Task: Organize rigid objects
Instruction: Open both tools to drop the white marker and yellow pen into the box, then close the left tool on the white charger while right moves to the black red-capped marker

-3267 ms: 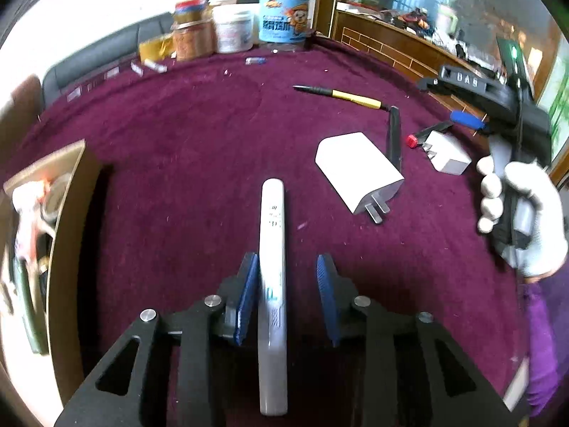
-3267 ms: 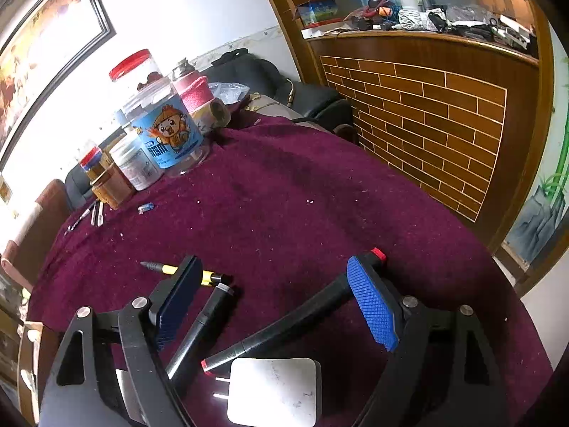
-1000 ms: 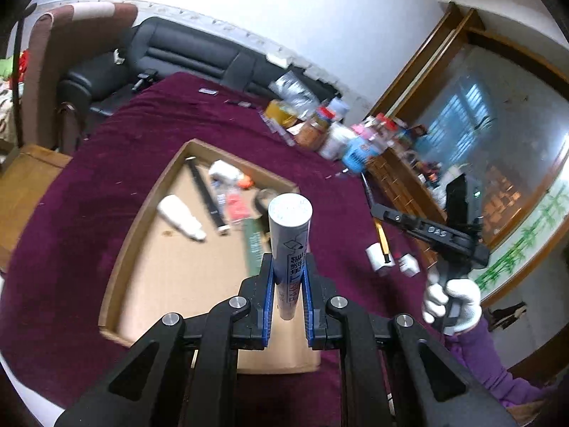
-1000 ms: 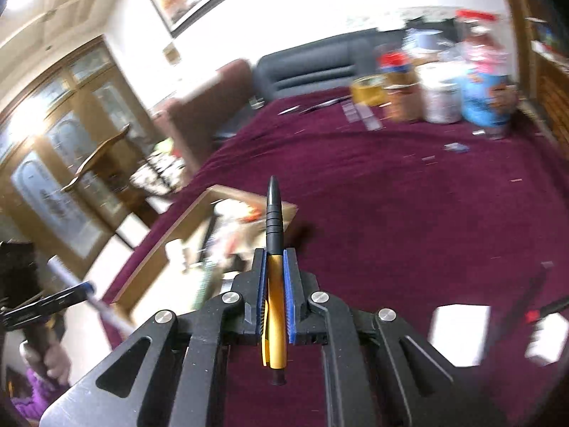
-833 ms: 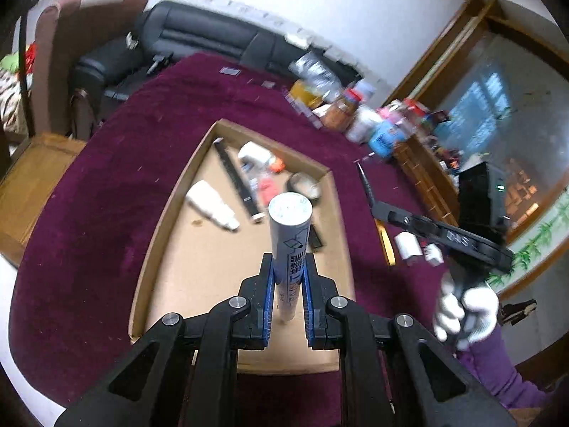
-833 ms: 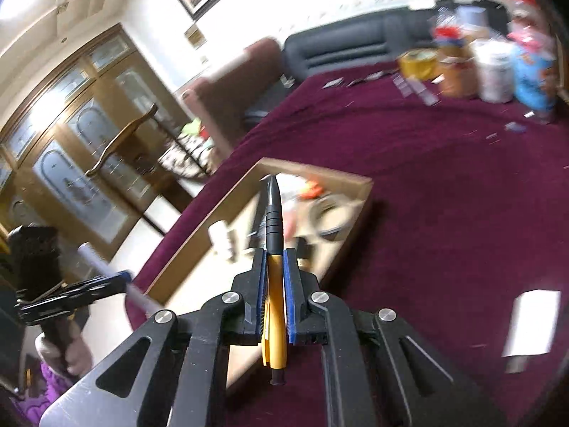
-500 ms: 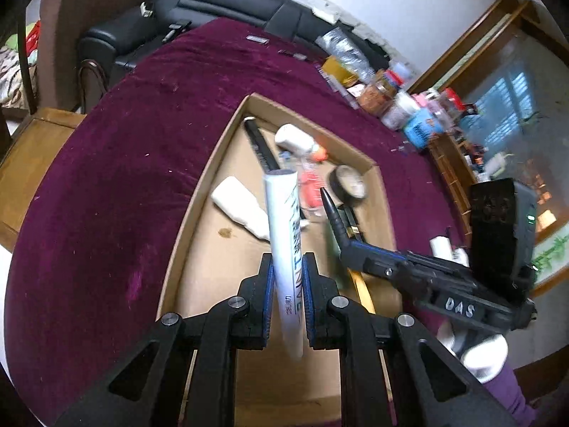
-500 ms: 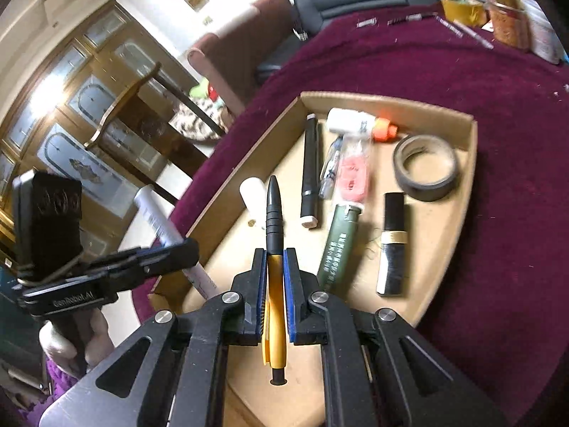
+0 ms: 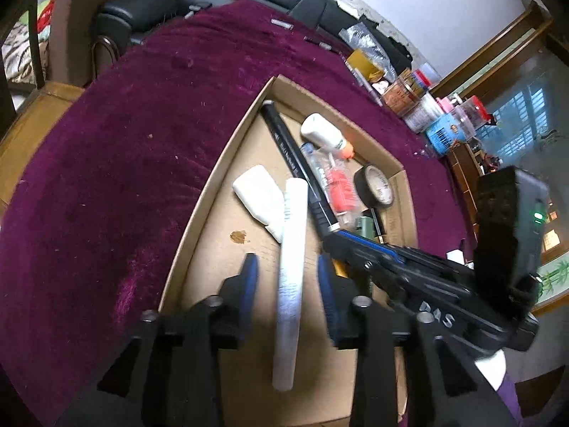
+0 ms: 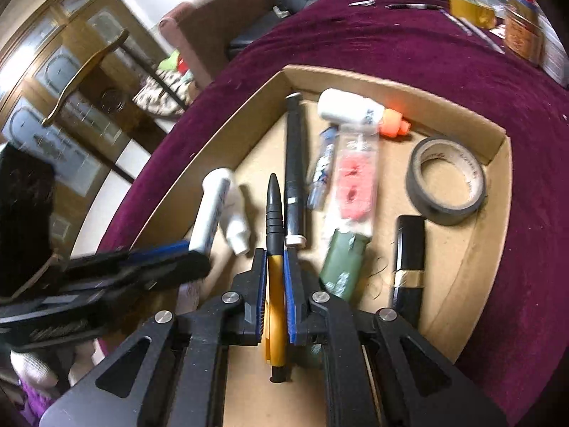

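Observation:
A shallow cardboard tray (image 9: 213, 181) (image 10: 498, 213) lies on the purple tablecloth. My left gripper (image 9: 287, 270) is open over the tray; a white tube (image 9: 292, 270) lies loose between its jaws, one end leaning on a white bottle (image 9: 258, 195). The tube also shows in the right wrist view (image 10: 212, 210). My right gripper (image 10: 275, 284) is shut on a yellow and black pen (image 10: 274, 249), held over the tray floor. The right gripper appears in the left wrist view (image 9: 409, 274), close beside the left one.
In the tray lie a long black pen (image 10: 294, 163), a white bottle with an orange cap (image 10: 355, 112), a pink packet (image 10: 355, 185), a tape roll (image 10: 446, 178), a green object (image 10: 343, 263) and a black lipstick case (image 10: 409, 249). Jars (image 9: 419, 103) stand at the table's far side.
My left gripper has opened and let go of the white tube, which now rests in the tray. My right gripper has moved lower over the tray, still holding the pen.

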{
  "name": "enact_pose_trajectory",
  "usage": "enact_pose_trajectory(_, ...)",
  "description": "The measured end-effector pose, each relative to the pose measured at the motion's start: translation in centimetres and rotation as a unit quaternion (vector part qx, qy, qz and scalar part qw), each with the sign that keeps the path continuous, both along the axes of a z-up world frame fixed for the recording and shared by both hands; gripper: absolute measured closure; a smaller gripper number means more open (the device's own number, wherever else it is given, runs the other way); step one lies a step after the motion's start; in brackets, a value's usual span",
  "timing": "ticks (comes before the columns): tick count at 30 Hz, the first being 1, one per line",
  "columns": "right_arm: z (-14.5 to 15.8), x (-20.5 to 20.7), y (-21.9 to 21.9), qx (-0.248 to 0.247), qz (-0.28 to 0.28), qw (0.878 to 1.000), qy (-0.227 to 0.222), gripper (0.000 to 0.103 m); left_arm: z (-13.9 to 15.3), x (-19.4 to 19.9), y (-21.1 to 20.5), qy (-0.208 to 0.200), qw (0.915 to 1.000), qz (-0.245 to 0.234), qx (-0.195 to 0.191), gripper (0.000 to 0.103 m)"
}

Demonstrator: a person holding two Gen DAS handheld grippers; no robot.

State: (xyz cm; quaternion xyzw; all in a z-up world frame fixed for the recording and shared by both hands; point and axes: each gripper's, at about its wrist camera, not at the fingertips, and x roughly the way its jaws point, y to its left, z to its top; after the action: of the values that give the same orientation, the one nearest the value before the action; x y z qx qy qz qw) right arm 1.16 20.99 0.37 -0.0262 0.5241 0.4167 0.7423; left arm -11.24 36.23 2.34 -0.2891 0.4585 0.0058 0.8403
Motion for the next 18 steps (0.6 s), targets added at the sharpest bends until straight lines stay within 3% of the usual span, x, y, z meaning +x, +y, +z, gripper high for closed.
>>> enact_pose_trajectory(2,0.3,0.1,-0.6,0.013,-0.012,1.000,-0.008,0.095,0.8,-0.8,0.0,-0.009,0.9997,0.014,0.019,0.055)
enact_pose_trajectory(7,2.3,-0.7,-3.8,0.047,-0.029,0.998,-0.031,0.094,2.0,-2.5,-0.2,-0.024,0.9993,0.023,0.019,0.054)
enact_pose_trajectory(11,4.9,-2.3,-9.0,0.046,-0.040,0.992,-0.109,0.094,2.7,-2.8,-2.1,-0.024,0.9989,0.008,0.040,0.054)
enact_pose_trajectory(15,6.7,-3.0,-15.4,0.033,-0.080,0.980,-0.177,0.080,4.5,-3.0,-6.2,-0.048,0.9962,-0.030,0.066,0.054)
enact_pose_trajectory(17,7.1,-3.0,-19.7,0.020,-0.121,0.971,-0.205,0.059,5.5,-3.1,-8.8,-0.065,0.9927,-0.053,0.086,0.046)
enact_pose_trajectory(18,7.1,-2.8,-22.0,0.014,-0.147,0.965,-0.215,0.056,6.0,-3.1,-10.5,-0.075,0.9903,-0.069,0.094,0.043)
